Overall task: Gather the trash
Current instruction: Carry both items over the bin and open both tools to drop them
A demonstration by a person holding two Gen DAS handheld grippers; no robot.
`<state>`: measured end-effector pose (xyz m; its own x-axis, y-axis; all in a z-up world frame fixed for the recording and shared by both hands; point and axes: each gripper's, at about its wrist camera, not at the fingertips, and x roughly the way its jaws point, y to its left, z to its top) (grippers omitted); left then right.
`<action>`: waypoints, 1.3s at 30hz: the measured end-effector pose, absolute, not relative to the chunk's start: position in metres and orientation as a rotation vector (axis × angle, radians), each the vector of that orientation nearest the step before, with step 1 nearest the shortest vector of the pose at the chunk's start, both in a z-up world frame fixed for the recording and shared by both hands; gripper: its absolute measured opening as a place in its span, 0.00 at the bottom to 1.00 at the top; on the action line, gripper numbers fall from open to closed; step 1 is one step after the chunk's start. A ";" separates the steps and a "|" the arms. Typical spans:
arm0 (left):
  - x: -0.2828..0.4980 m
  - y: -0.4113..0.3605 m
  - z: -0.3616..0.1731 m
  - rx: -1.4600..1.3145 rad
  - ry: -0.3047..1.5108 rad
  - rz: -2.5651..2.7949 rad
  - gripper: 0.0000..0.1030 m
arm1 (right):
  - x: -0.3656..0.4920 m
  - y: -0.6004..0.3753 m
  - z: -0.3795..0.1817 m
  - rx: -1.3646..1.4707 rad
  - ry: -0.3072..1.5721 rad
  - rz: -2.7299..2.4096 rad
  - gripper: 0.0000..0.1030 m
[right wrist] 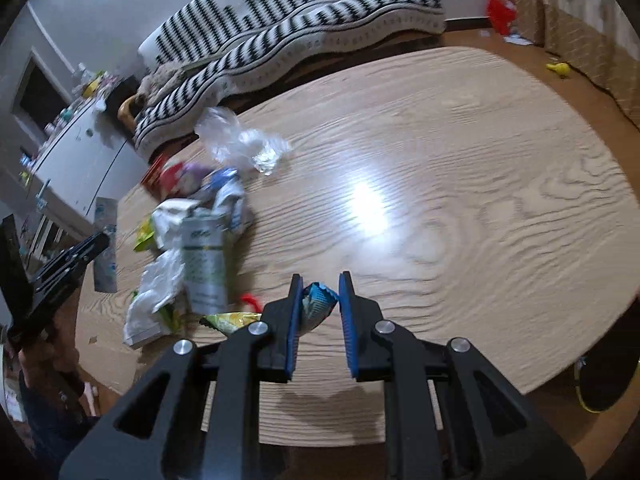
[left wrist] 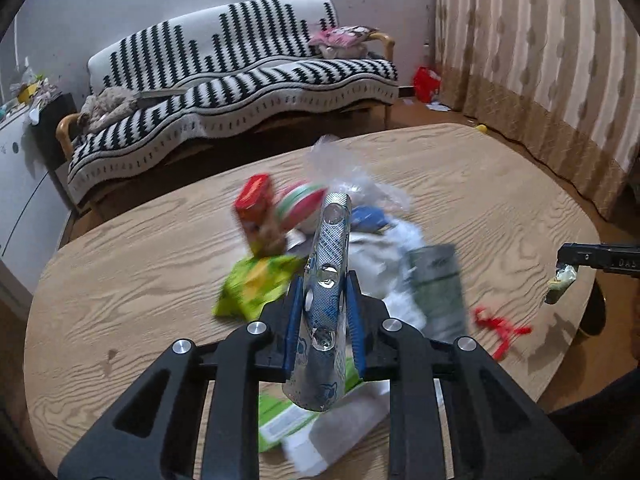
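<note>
table (right wrist: pixel 440 160): trash pile on its left part | blister strip (left wrist: pixel 326 300): between left gripper (left wrist: pixel 325 312) pads, above the pile | wrapper (right wrist: pixel 316 306): between right gripper (right wrist: pixel 320 320) pads, right of the pile | carton (right wrist: pixel 202 260): in pile, bag (right wrist: pixel 236 140) behind it | sofa (left wrist: pixel 240 92): behind table | curtain (left wrist: pixel 540 60): right of sofa

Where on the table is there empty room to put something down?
The table is bare across its wide right side, from the shiny glare to the far edge. The left side is crowded: a trash pile with the clear bag behind it.
</note>
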<state>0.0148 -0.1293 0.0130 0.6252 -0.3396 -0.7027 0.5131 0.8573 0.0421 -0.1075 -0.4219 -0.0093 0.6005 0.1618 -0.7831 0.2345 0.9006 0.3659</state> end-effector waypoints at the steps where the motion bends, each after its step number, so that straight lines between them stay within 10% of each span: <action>1: 0.013 -0.138 0.016 0.235 0.746 -0.512 0.20 | -0.113 -0.432 -0.008 0.472 0.928 -0.062 0.18; 39: -0.205 -0.606 -0.096 0.438 0.845 -1.288 0.20 | -0.365 -0.766 -0.124 0.726 1.010 -0.837 0.18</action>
<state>-0.2053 -0.6058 -0.0959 0.0462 -0.6551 -0.7541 0.9526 0.2561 -0.1641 -0.3645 -0.7660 -0.1238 0.2891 -0.2537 -0.9231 0.8599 0.4925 0.1339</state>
